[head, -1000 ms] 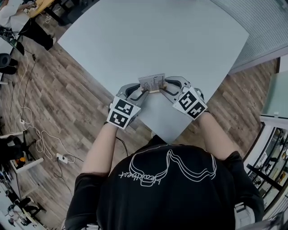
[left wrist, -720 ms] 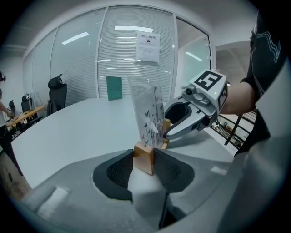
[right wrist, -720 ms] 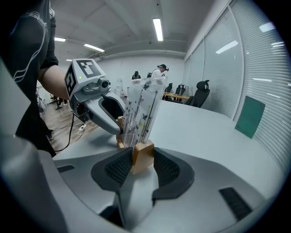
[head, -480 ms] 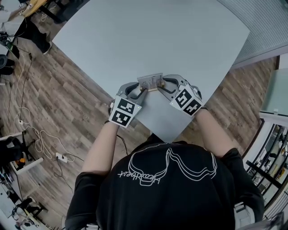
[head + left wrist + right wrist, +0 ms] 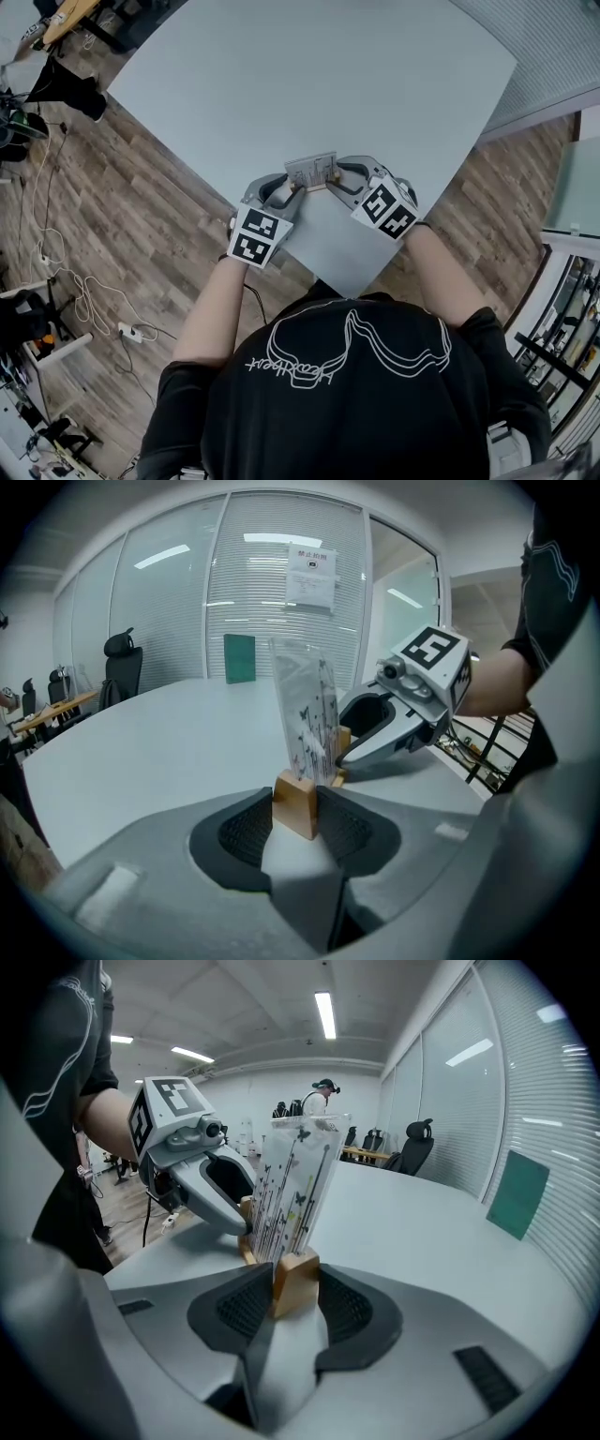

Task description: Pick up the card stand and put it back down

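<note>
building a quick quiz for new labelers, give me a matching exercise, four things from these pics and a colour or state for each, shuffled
Things
1 card stand base
2 printed card
3 table
4 marker cube

States
a black and white squares
b light wood, clamped at its ends by the left gripper and right gripper
c pale grey
d upright, butterflies and stems on it

Pairs: 1-b, 2-d, 3-c, 4-a
</note>
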Action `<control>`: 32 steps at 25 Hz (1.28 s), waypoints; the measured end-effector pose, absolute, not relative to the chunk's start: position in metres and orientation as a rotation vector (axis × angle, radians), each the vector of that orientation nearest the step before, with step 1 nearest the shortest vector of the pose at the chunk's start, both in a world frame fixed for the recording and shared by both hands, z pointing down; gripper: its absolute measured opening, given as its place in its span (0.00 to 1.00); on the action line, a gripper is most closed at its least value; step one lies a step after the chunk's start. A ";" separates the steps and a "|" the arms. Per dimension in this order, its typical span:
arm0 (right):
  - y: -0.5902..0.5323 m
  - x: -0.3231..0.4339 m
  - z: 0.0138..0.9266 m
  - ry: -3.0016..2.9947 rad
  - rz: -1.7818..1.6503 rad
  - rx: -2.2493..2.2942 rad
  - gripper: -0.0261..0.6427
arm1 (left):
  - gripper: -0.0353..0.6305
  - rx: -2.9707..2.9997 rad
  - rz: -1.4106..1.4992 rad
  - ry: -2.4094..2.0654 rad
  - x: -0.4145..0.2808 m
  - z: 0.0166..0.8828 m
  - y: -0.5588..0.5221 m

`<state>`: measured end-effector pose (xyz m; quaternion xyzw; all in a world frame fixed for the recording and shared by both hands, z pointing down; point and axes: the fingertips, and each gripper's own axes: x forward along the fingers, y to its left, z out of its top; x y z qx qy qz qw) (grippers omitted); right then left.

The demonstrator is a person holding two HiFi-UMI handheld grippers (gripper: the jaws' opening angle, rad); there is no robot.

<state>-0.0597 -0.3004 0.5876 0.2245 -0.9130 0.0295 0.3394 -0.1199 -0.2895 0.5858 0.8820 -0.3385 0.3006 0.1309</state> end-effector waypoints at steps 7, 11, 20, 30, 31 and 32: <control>-0.299 -0.056 0.577 -2.424 0.178 0.628 0.37 | 0.33 2.505 0.788 -1.001 -0.129 0.581 -0.284; -0.294 -0.039 0.557 -2.492 0.285 0.720 0.39 | 0.35 2.415 0.621 -1.052 -0.138 0.564 -0.275; -0.234 -0.010 0.445 -2.764 0.414 0.773 0.24 | 0.35 2.328 0.216 -1.117 -0.124 0.465 -0.218; -0.117 0.015 0.359 -3.003 0.429 0.618 0.05 | 0.11 2.418 -0.012 -1.123 -0.060 0.363 -0.116; -0.106 0.019 0.352 -3.027 0.448 0.596 0.05 | 0.10 2.434 -0.016 -1.118 -0.054 0.357 -0.105; -0.096 0.021 0.344 -3.049 0.475 0.569 0.05 | 0.09 2.448 -0.024 -1.111 -0.049 0.350 -0.095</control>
